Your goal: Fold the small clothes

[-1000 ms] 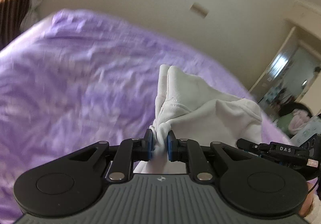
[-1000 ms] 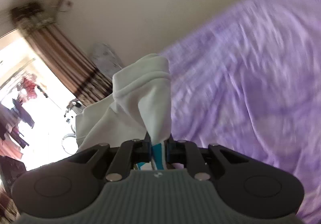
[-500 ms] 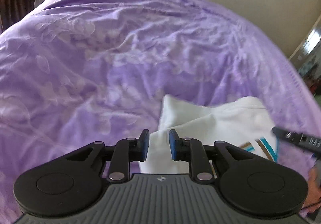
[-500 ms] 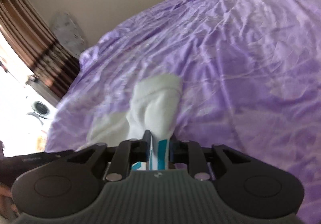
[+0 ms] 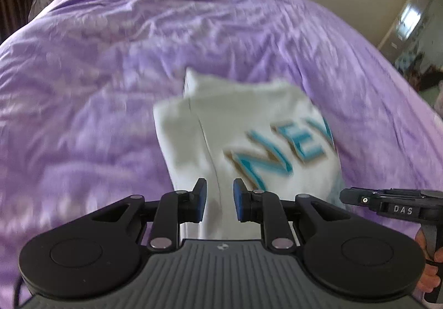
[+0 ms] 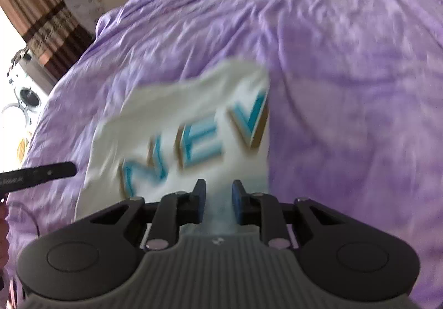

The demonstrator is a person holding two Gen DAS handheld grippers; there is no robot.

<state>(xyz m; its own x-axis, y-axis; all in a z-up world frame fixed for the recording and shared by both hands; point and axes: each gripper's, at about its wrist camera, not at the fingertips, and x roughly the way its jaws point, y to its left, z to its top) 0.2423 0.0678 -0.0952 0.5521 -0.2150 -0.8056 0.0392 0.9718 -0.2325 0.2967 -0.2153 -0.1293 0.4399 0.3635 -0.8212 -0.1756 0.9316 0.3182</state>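
Both grippers sit apart from the cloth with their jaws spread: my left gripper (image 5: 220,199) has a clear gap between its blue pads (image 5: 201,199), and my right gripper (image 6: 218,199) shows the same gap, with nothing pinched in either. I see the white shirt (image 5: 241,140) lying folded on the purple bedspread (image 5: 110,73), its teal letters "NEV" facing up. From the left wrist view, the shirt lies just ahead of the pads, with a fold line running back from them and the letters off to the right. From the right wrist view, the shirt (image 6: 188,129) spreads ahead and to the left of the pads, its right edge running nearly straight away from them over the bedspread (image 6: 346,87). Each gripper's black finger shows at the shirt's near corner in the other's view. Both views are blurred, so I cannot tell whether the pads touch the cloth.
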